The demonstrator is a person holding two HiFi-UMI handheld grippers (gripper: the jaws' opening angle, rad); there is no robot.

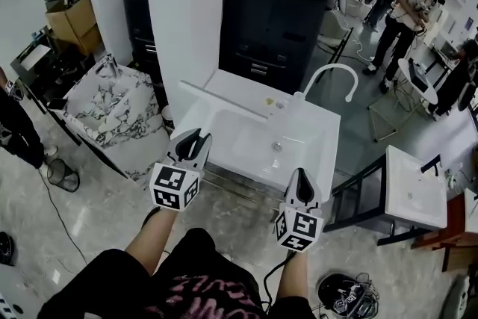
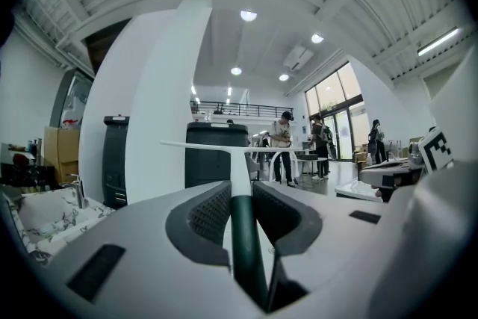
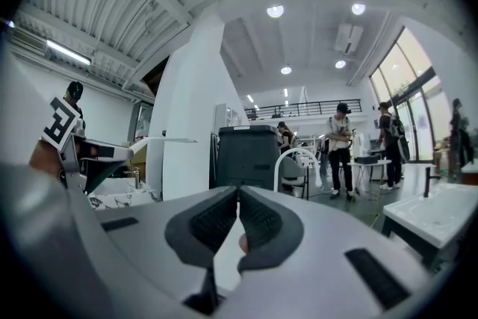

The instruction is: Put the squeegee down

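Observation:
The squeegee (image 1: pixel 222 101) has a dark green handle (image 2: pixel 244 243) and a long white blade (image 2: pixel 224 148). My left gripper (image 1: pixel 191 138) is shut on the handle, which lies between its ribbed pads (image 2: pixel 210 211). The blade hangs level over the back left rim of the white sink (image 1: pixel 320 132). In the right gripper view the blade (image 3: pixel 163 140) shows at the left, beyond the left gripper's marker cube (image 3: pixel 61 123). My right gripper (image 1: pixel 302 175) hovers at the sink's front edge. Its jaws (image 3: pixel 239 196) meet at the tips with nothing between them.
A white arched faucet (image 1: pixel 329 73) rises behind the sink. A white column (image 1: pixel 187 11) and a black copier (image 1: pixel 278 11) stand beyond it. A marble-patterned basin (image 1: pixel 112 104) is at the left, a second white sink (image 1: pixel 415 187) at the right. Several people stand at the far right.

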